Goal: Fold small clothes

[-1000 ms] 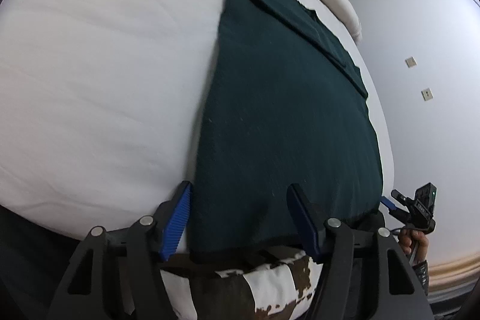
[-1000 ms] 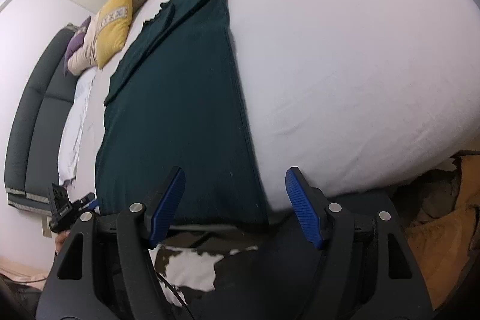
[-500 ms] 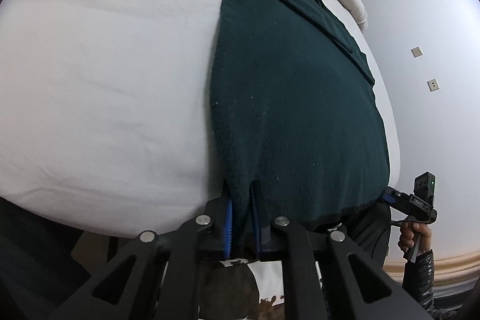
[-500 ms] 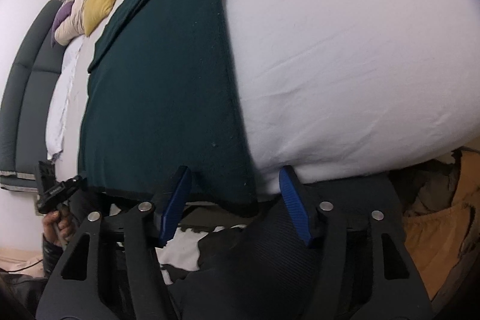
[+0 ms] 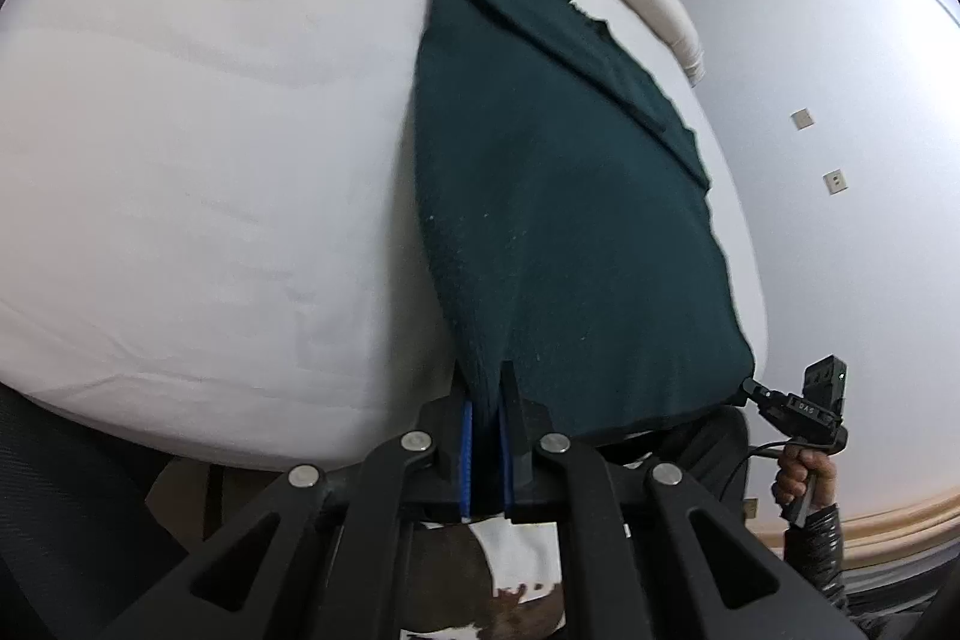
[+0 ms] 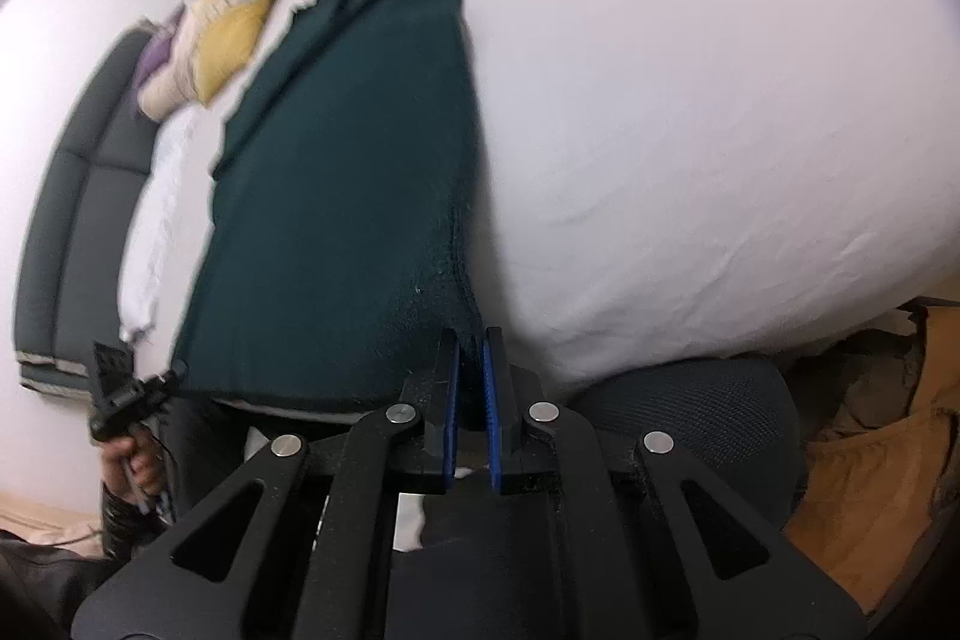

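The dark green garment (image 5: 564,220) is lying flat on the white bed (image 5: 210,160) — the left tool (image 5: 487,400) is clamping its near corner, the right tool (image 6: 471,352) is closing on the other near corner.

Right claw (image 6: 471,340): jaws closing on the near right corner of the green cloth (image 6: 336,172), fabric between the blue pads. Cloth lies flat on the white bed (image 6: 690,130), running far-left. Left claw (image 6: 174,375) at the cloth's near left corner, held by a hand (image 6: 129,466). Yellow pillow (image 6: 237,16) far left. Dark headboard (image 6: 66,220) at left edge.
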Available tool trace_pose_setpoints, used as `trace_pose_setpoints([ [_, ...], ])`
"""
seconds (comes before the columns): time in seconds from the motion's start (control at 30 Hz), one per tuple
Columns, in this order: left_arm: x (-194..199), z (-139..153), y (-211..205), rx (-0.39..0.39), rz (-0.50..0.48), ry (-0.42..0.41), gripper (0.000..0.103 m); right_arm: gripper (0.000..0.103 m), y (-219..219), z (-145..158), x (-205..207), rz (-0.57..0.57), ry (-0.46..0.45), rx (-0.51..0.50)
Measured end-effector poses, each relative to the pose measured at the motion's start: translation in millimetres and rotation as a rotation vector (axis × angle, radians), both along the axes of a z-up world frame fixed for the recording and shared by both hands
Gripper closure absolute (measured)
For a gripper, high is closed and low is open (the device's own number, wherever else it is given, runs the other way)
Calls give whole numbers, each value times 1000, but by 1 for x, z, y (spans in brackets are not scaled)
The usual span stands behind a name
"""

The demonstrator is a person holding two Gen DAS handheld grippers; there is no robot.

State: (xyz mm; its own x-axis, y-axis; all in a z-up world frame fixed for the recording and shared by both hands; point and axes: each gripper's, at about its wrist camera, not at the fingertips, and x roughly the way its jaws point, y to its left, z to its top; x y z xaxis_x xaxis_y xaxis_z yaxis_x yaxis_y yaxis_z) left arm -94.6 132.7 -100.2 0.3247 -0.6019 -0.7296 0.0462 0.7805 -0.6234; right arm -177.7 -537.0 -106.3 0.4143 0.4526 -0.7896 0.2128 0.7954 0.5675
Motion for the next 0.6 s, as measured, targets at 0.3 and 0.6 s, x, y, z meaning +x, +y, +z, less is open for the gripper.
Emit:
trace_pose_setpoints([
  [0.3, 12, 33, 5, -186, 23, -47, 96, 97, -7, 53, 17, -40, -222, 185],
  [0.6, 64, 72, 17, -418, 114, -120, 96, 97, -11, 93, 87, -167, -395, 342],
])
